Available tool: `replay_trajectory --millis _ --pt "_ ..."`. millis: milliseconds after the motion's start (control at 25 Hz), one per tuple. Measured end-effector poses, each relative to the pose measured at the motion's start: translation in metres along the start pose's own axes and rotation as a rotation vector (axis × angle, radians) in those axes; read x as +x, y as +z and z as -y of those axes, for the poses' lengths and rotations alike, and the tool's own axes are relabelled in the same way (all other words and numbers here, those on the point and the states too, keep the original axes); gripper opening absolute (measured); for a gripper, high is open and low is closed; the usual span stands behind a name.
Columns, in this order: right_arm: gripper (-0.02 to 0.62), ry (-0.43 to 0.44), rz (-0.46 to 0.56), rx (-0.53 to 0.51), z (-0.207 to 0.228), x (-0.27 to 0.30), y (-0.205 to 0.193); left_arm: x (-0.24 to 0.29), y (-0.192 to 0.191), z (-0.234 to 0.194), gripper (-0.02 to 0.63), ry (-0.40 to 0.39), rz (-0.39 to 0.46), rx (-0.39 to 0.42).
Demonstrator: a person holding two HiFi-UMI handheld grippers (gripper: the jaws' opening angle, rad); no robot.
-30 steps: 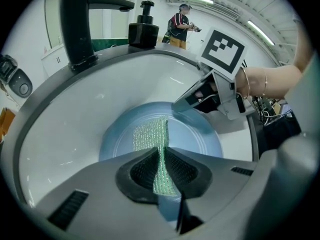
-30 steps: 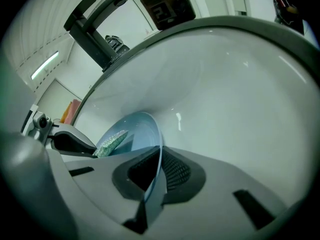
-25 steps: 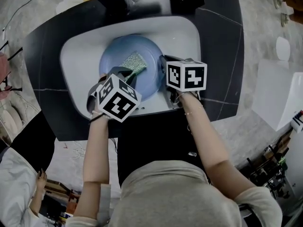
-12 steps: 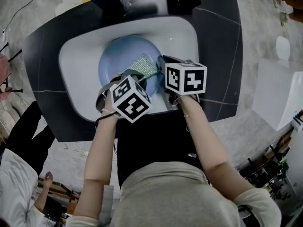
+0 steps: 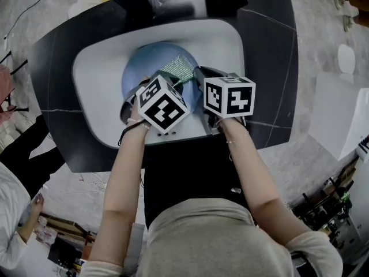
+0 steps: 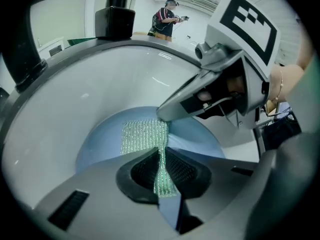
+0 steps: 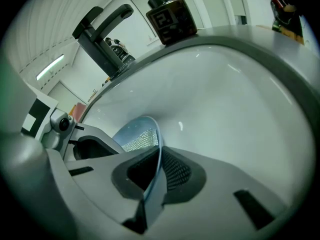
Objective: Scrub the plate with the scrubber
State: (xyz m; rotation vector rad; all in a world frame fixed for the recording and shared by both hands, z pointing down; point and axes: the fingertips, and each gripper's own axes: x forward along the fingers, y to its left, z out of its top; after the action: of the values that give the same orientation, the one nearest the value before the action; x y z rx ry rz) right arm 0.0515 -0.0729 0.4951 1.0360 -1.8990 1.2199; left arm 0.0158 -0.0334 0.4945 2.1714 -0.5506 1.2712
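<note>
we see the left gripper point(image 6: 162, 174) closed tight on a strip of the scrubber point(image 6: 142, 136), a shiny green-silver mesh pad. the rest of the pad lies spread flat on the plate point(image 6: 100, 144). the right gripper point(image 7: 154, 176) is clamped on the plate's rim, which runs thin and edge-on between its ribbed pads. its jaws stand only a sliver apart, just the thickness of the rim.

the plate is pale blue and sits tilted in a white sink point(image 5: 98, 56), with the scrubber toward its right side, close to the right gripper's tip. the sink is set in a dark counter point(image 5: 271, 51) crossed by thin pale lines. a dark faucet point(image 7: 100, 29) stands at the back edge, and a dark soap bottle point(image 7: 170, 16) with a pump top stands beside it.

the floor around is grey and mottled. a person point(image 6: 167, 16) stands far off under strip lights, and another is at the lower left of the head view.

the bottle carries a square maze-like mark that we cannot read. each gripper's cube shows black-and-white square markers.
</note>
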Motion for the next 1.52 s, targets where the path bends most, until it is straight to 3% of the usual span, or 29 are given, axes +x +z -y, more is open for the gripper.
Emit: replay_trajectory --millis 160,440,800,1080,1280,1520 --pt "0.028 -0.004 -0.003 -0.008 0.001 0.0 0.0 0.001 0.001 -0.01 0.053 0.009 0.004 -0.015" --pt "0.029 -0.001 -0.002 -0.004 0.0 0.0 0.001 0.0 -0.005 -0.043 0.052 0.096 0.002 -0.079" --pt "0.029 0.001 -0.001 0.004 0.0 0.002 0.0 -0.01 -0.043 -0.071 0.051 0.169 -0.093 -0.087" --pt "0.029 -0.003 0.009 -0.004 -0.002 -0.001 0.003 -0.018 -0.064 -0.066 0.051 0.171 -0.129 -0.092" --pt "0.029 -0.006 0.017 -0.011 -0.003 -0.003 0.005 -0.024 -0.075 -0.055 0.051 0.128 -0.14 -0.114" --pt "0.029 -0.021 0.032 -0.02 -0.006 -0.006 0.007 -0.03 -0.089 -0.03 0.051 0.075 -0.175 -0.082"
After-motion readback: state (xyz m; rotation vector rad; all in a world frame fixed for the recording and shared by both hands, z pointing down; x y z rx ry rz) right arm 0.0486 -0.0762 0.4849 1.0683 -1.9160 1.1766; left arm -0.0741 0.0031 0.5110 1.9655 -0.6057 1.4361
